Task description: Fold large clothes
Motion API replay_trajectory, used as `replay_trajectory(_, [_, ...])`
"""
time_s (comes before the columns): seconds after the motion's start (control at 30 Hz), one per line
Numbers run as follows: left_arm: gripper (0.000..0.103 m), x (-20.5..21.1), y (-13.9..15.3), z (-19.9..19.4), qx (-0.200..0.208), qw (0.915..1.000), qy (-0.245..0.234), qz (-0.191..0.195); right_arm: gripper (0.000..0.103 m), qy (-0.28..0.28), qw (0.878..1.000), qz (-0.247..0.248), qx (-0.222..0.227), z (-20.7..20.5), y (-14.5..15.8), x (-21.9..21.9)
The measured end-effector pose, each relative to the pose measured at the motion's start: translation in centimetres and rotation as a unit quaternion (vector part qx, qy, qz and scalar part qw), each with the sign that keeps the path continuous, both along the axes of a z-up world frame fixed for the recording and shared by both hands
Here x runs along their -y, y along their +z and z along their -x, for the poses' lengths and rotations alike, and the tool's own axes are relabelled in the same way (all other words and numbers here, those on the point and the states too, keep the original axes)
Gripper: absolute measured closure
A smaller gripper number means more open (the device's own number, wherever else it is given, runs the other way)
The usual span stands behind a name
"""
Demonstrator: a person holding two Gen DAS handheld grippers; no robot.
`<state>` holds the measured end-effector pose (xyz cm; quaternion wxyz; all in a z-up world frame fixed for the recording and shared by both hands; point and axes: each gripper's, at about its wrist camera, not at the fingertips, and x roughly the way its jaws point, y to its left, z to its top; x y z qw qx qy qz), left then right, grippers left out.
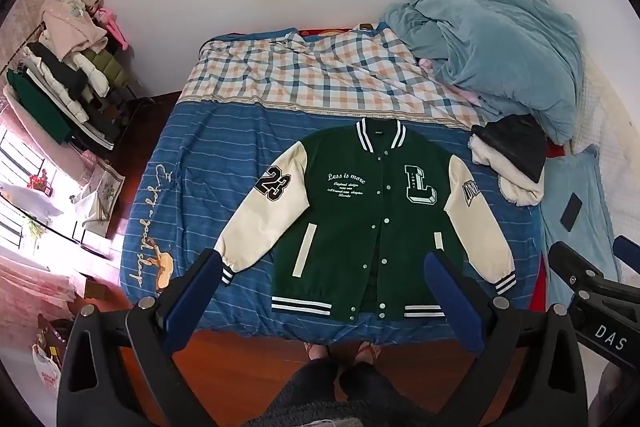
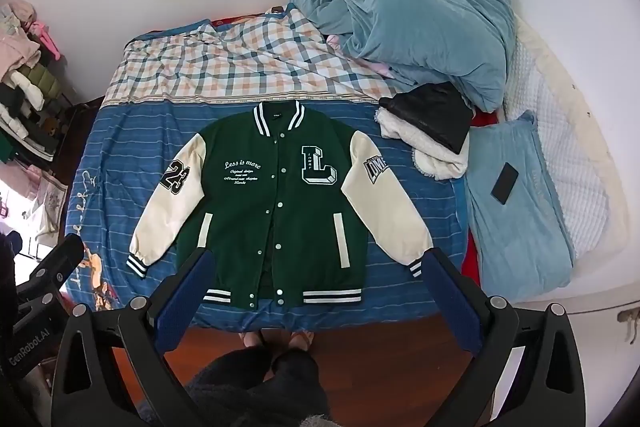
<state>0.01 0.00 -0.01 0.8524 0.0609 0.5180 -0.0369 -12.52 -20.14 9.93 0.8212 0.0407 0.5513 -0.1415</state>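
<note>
jacket [image 1: 360,223] lies flat on the bed [image 1: 192,163], collar away from me, hem nearest; my left gripper [image 1: 324,291] and right gripper [image 2: 316,287] hover above, jaws wide, empty

The blue-padded right gripper's fingers [image 2: 452,291] cover one striped cuff of the green varsity jacket with cream sleeves [image 2: 272,195]. The small white embroidered script on its chest is too fine to read. The crowded clothes rack [image 1: 60,79] is cut off at the frame's left edge.
</note>
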Motion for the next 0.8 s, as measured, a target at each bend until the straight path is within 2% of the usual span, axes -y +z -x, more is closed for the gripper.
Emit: replay_trajectory(0.8, [0.0, 0.29, -0.64, 0.24, -0.006, 1.0, 0.0, 0.004, 0.0, 0.0, 1.0, -0.003, -0.001, 0.46, 0.52, -0.73])
